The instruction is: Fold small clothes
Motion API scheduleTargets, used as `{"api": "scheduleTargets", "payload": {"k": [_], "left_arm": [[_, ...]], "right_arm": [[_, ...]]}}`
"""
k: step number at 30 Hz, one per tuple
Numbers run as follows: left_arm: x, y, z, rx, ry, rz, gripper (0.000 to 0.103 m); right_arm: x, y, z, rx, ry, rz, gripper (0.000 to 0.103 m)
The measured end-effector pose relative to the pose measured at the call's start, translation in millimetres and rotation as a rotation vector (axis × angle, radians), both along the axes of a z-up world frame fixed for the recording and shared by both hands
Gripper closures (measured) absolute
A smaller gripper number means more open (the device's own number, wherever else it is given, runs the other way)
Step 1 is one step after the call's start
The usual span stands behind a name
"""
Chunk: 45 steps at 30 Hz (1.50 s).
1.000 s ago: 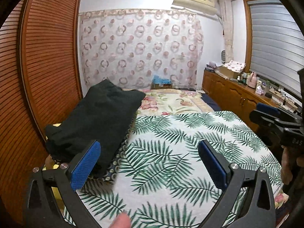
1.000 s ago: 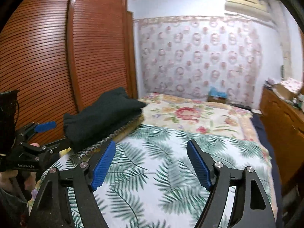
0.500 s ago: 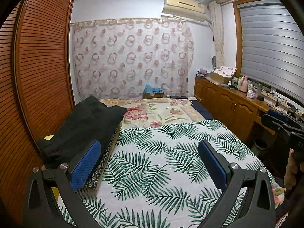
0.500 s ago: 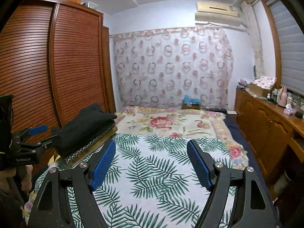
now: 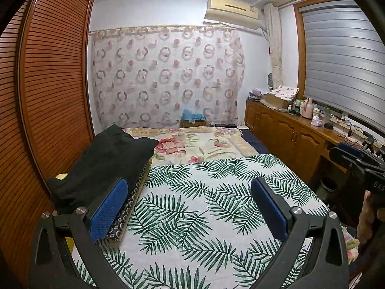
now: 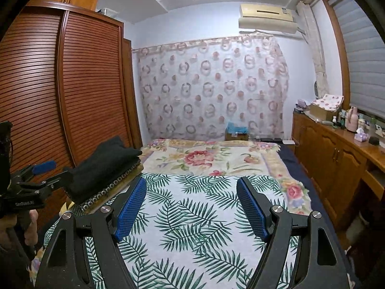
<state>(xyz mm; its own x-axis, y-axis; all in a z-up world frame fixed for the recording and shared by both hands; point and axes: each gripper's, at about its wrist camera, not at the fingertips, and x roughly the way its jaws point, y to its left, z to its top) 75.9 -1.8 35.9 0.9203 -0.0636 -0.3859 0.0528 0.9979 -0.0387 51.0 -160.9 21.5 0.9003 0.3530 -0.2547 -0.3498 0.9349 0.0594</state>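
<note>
A folded black garment (image 5: 105, 161) lies on top of a folded patterned one at the bed's left side, also in the right wrist view (image 6: 105, 161). My left gripper (image 5: 189, 207) is open and empty, held above the palm-leaf sheet (image 5: 204, 204), right of the stack. My right gripper (image 6: 192, 207) is open and empty above the same sheet (image 6: 192, 216). Each gripper shows at the edge of the other's view: the right one (image 5: 353, 159), the left one (image 6: 36, 178).
A slatted wooden wardrobe (image 5: 48, 96) runs along the left of the bed. A floral blanket (image 5: 197, 144) covers the far half of the bed. A wooden cabinet with bottles (image 5: 300, 130) stands along the right wall. A curtain (image 5: 168, 77) hangs at the back.
Both grippers have lifted and tilted upward, away from the bed, so more of the room and ceiling shows. Their jaws stay open.
</note>
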Motion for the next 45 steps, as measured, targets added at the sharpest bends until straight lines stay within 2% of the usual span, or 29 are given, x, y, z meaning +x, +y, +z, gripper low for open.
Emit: {"api": "scheduleTargets", "payload": {"k": [40, 45], "left_arm": [[-0.5, 1.5, 2.4, -0.003, -0.007, 0.002, 0.001], [0.0, 2.4, 11.3, -0.004, -0.012, 0.001, 0.001]], "right_arm": [[-0.5, -16.5, -1.0, -0.011, -0.004, 0.004, 0.024], [-0.7, -20.5, 0.3, -0.012, -0.008, 0.004, 0.024]]}}
